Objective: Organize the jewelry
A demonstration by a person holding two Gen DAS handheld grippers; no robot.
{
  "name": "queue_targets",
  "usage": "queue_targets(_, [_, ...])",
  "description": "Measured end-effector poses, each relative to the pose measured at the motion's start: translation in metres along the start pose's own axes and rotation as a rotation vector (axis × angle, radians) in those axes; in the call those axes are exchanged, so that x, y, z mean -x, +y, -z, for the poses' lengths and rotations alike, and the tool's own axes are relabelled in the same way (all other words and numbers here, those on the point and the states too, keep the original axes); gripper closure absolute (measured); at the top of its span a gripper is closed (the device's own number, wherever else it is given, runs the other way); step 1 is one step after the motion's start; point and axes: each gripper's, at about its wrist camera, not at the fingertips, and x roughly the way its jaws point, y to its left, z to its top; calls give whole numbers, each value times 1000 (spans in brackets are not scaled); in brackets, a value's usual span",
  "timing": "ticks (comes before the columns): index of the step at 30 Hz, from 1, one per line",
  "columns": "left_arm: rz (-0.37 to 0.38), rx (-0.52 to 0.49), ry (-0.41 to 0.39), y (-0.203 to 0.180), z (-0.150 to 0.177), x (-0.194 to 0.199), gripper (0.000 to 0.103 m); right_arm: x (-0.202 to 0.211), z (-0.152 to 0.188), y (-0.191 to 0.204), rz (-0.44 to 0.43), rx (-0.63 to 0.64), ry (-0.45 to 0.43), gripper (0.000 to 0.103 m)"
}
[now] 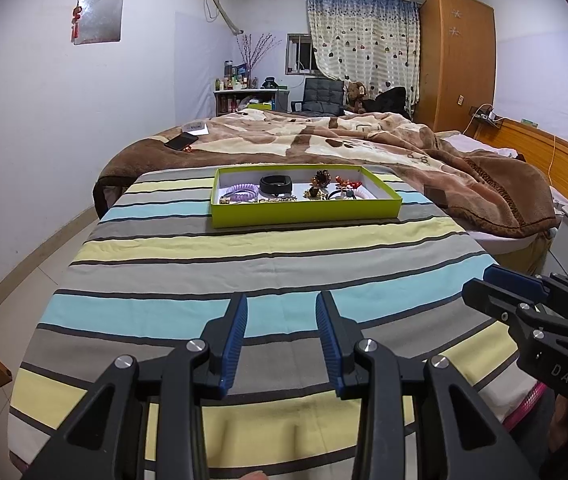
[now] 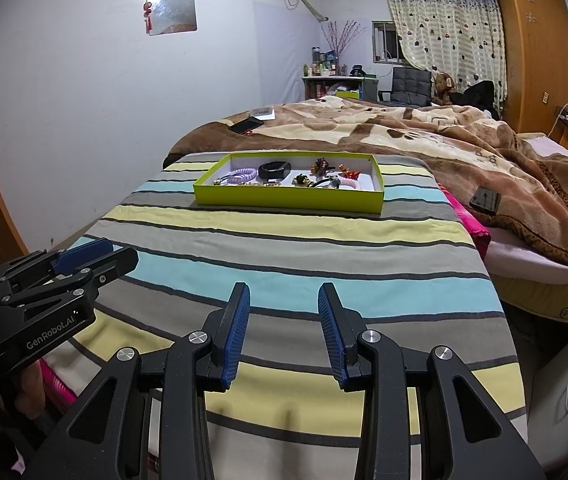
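A lime-green shallow box [image 1: 304, 212] [image 2: 284, 202] sits at the far end of a striped cloth. It holds a purple spiral hair tie [image 1: 239, 193] [image 2: 239, 176], a black band [image 1: 276, 185] [image 2: 274, 170], gold chains, brown and red ornaments and a pink piece [image 2: 351, 178]. My left gripper [image 1: 281, 304] is open and empty over the near end of the cloth, well short of the box. My right gripper [image 2: 284, 294] is open and empty beside it. Each gripper shows at the edge of the other's view.
The striped cloth [image 1: 243, 264] covers a raised surface against a bed with a brown blanket [image 1: 384, 140]. A phone [image 1: 181, 141] and a white box [image 2: 263, 112] lie on the bed. A wooden wardrobe [image 1: 456, 60] and headboard stand at right. Floor at left.
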Motion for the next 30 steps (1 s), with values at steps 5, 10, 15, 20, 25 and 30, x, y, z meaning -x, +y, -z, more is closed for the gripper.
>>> queue_targets(5, [2, 2, 5, 0, 0, -1, 66, -2, 0, 0, -2, 0, 4, 66])
queue_targets(10, [3, 1, 13, -1, 0, -3, 66, -3, 1, 0, -1, 0, 4, 66])
queue_targets(15, [-3, -4, 18, -2, 1, -4, 66, -3, 1, 0, -2, -1, 5, 66])
queue_targets(20, [-3, -6, 22, -3, 1, -6, 66, -3, 1, 0, -2, -2, 8, 66])
queue_targets(25, [-5, -12, 28, -4, 3, -7, 66, -3, 2, -1, -2, -3, 10, 66])
queue_targets(30, [-3, -16, 38, -5, 5, -8, 66, -3, 2, -2, -2, -4, 11, 66])
